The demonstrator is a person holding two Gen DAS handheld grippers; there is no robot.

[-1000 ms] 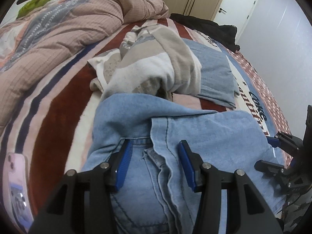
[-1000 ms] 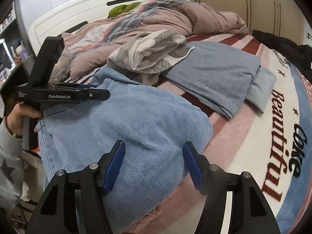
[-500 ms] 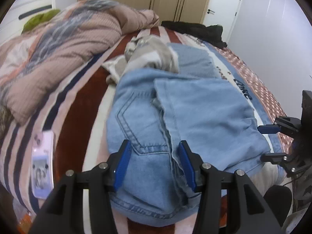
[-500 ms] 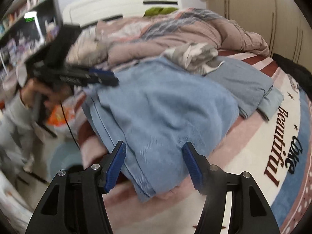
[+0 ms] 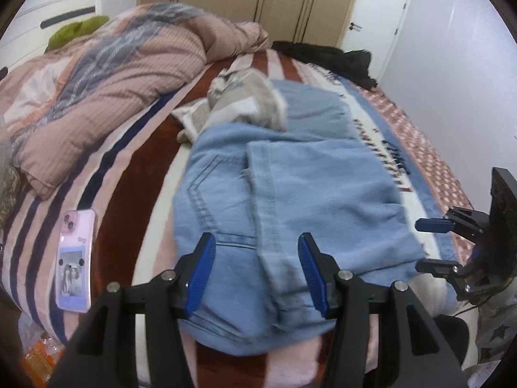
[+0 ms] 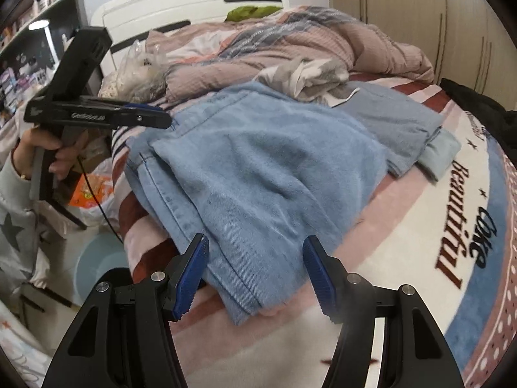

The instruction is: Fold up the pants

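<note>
Bed [image 5: 135, 174]: striped and printed blanket as the work surface, soft and yielding, so nothing can be pressed flat against it with much force.

Pants [image 5: 290, 200]: light blue denim, lying folded in a thick bundle at the near edge of the bed, waistband and back pocket toward the left side, a folded-over leg panel on top. Judged moderately heavy for cloth, limp but with stiff seams and hems; layers will slide on each other rather than slip from the pads. A bundle this thick would not fit between the jaws, so take hold at an edge: the double-stitched hem or the waistband, where the fabric is firm and few layers need pinching. The right wrist view shows stacked edges at the near corner [image 6: 245, 304], a likely pinch point.

Other folded blue cloth [image 6: 400, 129] and a crumpled grey-white garment [image 5: 245, 106] sit just beyond; avoid snagging them.

Phone [image 5: 76, 258]: on the blanket, left of the pants, apart.

Left hand-held gripper [image 5: 257, 271]: jaws apart, have just been opening, above the denim, nothing clamped.

Right hand-held gripper [image 6: 255, 274]: jaws apart, hovering over the near corner, holding nothing.
</note>
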